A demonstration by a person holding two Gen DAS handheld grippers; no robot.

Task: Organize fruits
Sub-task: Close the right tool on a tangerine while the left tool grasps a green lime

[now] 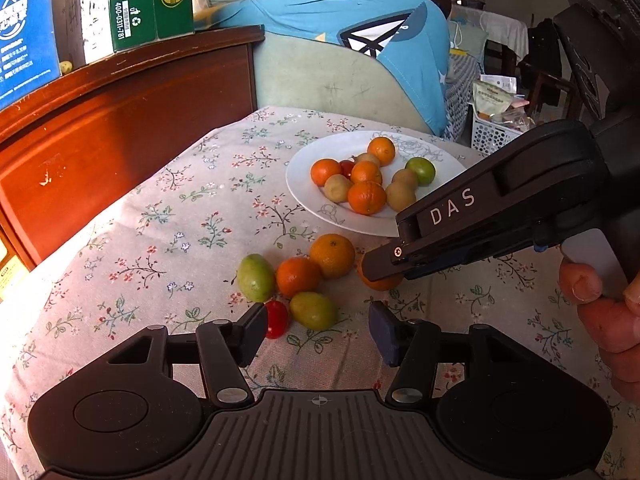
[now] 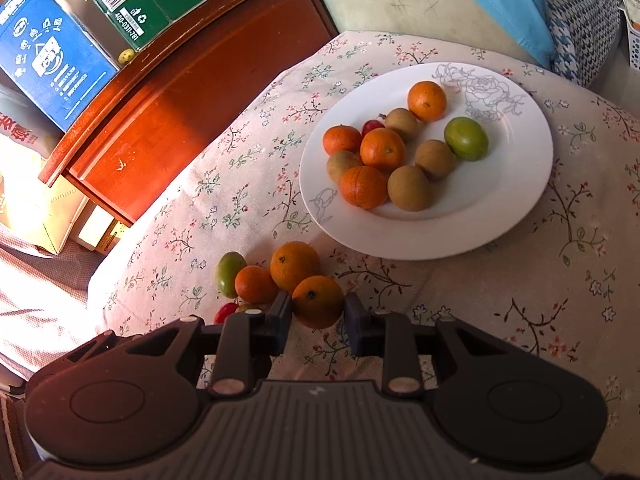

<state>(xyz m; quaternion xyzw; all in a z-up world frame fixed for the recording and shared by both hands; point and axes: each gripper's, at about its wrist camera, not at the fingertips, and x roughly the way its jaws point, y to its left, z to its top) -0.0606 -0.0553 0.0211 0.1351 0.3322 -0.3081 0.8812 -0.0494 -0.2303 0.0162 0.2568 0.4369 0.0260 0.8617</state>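
Where right-wrist view looks, clamped orange (image 2: pixel 318 300).

Both grippers are matte black, with ribbed bases, round side discs and silver rivets. The right gripper (image 1: pixel 384 276) bears white "DAS" lettering and a brass screw.

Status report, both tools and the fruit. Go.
Right tool shut on a tangerine. Left tool open, over loose green fruit and cherry tomato. Plate part filled, path clear.
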